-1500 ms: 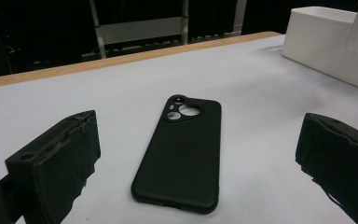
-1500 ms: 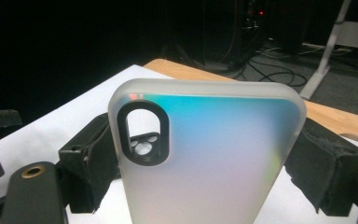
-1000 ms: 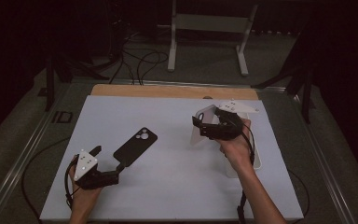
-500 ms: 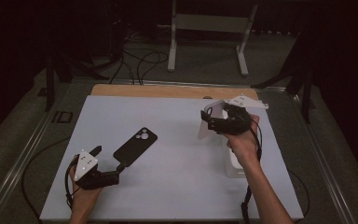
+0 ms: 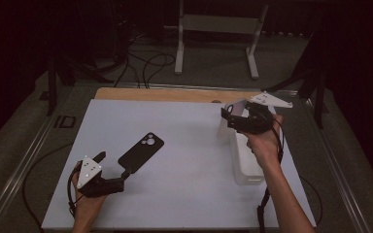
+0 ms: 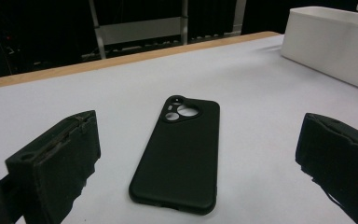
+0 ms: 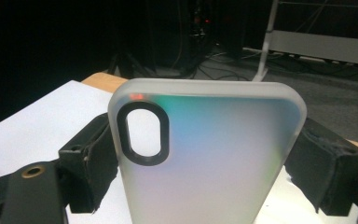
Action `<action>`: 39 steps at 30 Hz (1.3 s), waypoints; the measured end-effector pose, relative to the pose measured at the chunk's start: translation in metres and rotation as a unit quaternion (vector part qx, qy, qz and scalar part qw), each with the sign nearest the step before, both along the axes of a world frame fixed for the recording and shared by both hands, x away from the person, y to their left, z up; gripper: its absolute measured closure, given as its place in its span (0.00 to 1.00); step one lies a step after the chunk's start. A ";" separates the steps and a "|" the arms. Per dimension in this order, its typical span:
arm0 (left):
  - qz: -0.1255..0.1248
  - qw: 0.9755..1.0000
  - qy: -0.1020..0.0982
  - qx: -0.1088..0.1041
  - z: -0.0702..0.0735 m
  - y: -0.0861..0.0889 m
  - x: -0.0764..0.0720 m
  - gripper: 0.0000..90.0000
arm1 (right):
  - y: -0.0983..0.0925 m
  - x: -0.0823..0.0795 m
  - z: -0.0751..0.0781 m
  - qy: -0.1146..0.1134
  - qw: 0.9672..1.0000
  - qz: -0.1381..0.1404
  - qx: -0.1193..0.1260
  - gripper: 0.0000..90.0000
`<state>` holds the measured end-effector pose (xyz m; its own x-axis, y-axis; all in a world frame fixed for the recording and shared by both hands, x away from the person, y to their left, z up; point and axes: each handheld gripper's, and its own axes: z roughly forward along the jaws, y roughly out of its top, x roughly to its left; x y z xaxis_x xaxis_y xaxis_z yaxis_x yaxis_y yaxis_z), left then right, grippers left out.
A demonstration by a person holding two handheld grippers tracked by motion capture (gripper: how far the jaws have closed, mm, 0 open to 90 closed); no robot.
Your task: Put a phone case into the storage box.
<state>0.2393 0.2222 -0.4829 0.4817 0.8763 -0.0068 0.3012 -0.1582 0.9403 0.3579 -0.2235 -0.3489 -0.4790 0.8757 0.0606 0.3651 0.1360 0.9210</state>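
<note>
At about two o'clock on the white table (image 5: 175,194), the right gripper (image 5: 229,118) is clamped on a frosted phone case (image 7: 205,158), pinching its long sides and holding it upright in the air just above the far end of a white bin (image 5: 246,165). That case looks like smooth, translucent plastic with a faint rainbow sheen, rounded corners and a black oval ring around the camera opening. At eight o'clock the left gripper (image 5: 110,171) rests on the table with its jaws spread wide and nothing between them, pointing at a black phone case (image 6: 179,154) lying flat just ahead, matte and rubbery-looking, with a cluster of round lens cut-outs at its far end. The step in hand seems to be carrying the frosted case to or from the bin; which, I cannot tell. Next, the left gripper would need to slide forward, straddle the black case's near end and close on its thin edges.
</note>
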 end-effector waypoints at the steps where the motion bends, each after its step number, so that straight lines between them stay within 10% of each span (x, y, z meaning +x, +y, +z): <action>1: 0.000 1.000 0.000 0.000 0.000 0.000 0.000 0.01 | -0.002 0.001 0.001 0.000 1.000 -0.004 0.000 0.19; 39: 0.001 1.000 -0.003 -0.001 0.001 0.000 -0.001 0.01 | -0.038 0.059 -0.015 0.030 0.992 -0.119 -0.032 0.19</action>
<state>0.2384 0.2224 -0.4823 0.4802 0.8771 -0.0053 0.2958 -0.1563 0.9424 0.4165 -0.2616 -0.3643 -0.2563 0.9663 0.0225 0.4476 0.0980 0.8888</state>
